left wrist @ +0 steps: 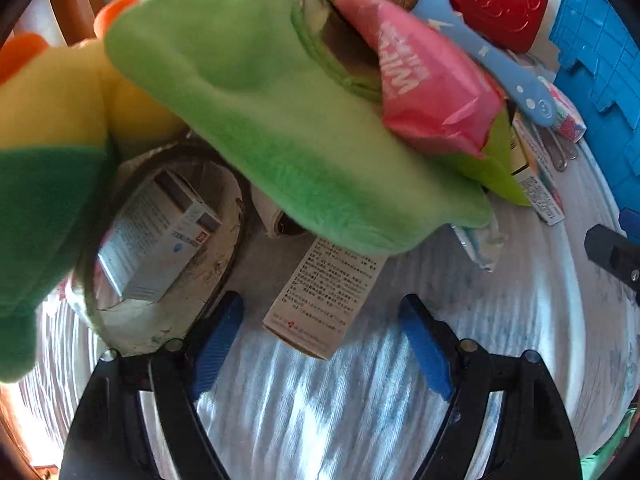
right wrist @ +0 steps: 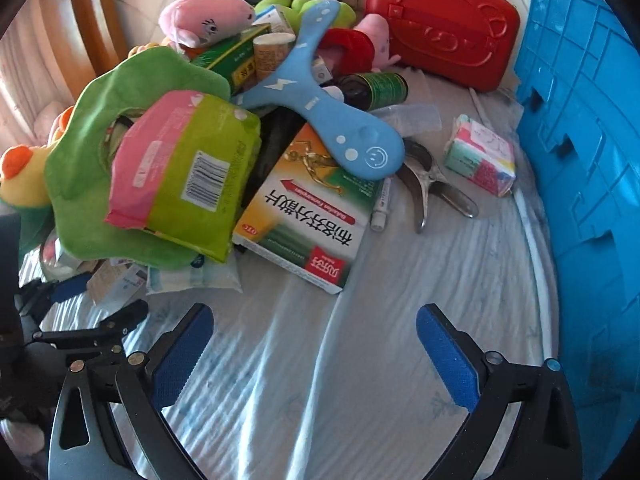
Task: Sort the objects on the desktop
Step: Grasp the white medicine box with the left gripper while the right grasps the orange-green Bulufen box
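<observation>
A pile of objects lies on a pale blue cloth. My left gripper is open and empty, its tips on either side of a white printed medicine box that lies under a green plush toy. A pink and green wipes packet rests on the plush. My right gripper is open and empty above bare cloth, just short of an orange and green medicine box. The blue boomerang lies on top of the pile. The wipes packet also shows in the right wrist view.
A round clear container holds a grey-white medicine box. A red toy case, a blue plastic crate, metal tongs, a small tissue pack, a dark green can and a pink plush surround the pile.
</observation>
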Demonstrator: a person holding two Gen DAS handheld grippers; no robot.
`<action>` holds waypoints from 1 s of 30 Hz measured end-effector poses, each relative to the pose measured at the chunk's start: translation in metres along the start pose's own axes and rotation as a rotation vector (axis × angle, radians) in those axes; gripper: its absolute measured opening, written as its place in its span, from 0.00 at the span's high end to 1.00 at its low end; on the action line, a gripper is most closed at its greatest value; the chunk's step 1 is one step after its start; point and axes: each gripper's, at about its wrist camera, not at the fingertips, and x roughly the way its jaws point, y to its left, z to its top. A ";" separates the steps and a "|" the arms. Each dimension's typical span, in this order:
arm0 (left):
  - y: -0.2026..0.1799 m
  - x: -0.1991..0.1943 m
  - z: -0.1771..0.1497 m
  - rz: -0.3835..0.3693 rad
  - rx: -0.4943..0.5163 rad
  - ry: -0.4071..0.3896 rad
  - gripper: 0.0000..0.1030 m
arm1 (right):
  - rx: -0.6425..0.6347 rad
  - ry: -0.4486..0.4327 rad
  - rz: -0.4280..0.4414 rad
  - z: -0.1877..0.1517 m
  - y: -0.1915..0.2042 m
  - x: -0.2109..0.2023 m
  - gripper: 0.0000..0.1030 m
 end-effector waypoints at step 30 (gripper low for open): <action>0.001 0.013 0.019 -0.002 -0.004 -0.084 0.50 | 0.012 0.145 0.010 0.024 -0.024 0.073 0.00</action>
